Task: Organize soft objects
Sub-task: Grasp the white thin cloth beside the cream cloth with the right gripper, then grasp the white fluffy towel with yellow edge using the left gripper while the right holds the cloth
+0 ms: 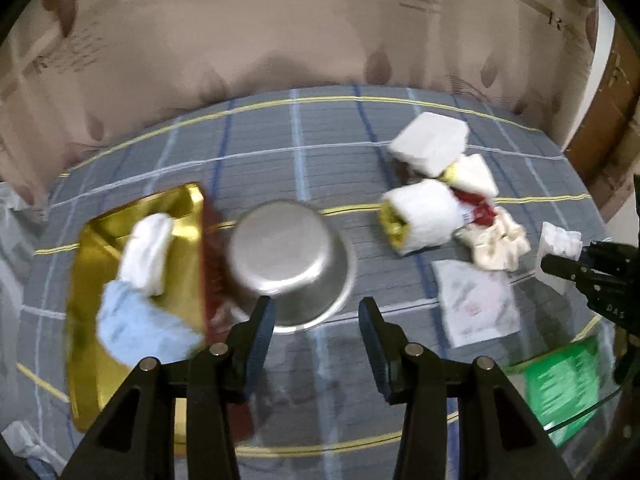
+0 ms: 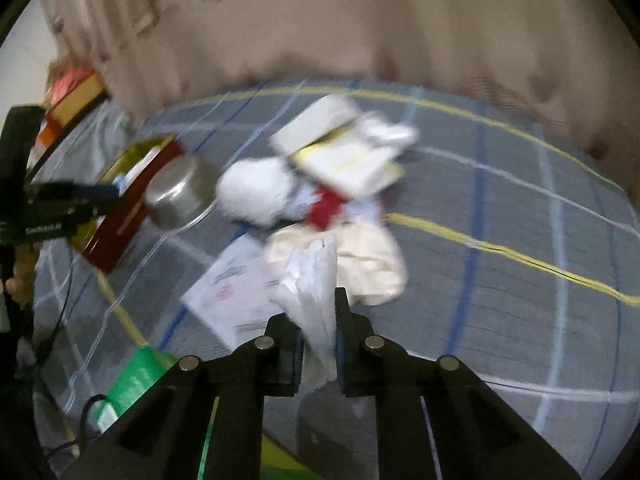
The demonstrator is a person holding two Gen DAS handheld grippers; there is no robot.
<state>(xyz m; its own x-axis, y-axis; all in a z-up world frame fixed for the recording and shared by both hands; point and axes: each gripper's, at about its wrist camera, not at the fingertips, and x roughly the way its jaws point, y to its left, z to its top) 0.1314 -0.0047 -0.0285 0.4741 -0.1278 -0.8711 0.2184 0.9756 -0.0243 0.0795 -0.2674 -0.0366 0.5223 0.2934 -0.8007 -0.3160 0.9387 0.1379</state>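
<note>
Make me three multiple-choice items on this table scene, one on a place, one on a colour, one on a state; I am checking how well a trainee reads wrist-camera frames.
1. Where does the steel bowl stand?
A. Inside the gold tray
B. On the checked cloth, just right of the gold tray
C. On top of the green packet

2. What colour is the inside of the tray?
A. Gold
B. Blue
C. Black

3. How does the right gripper stand?
A. Wide open over bare cloth
B. Shut on a white crumpled piece
C. Shut on the steel bowl

Answers:
1 B: in the left wrist view the bowl sits on the cloth beside the tray's red side.
2 A: its floor shines gold.
3 B: in the right wrist view the white crumpled piece is pinched between the jaws.
</note>
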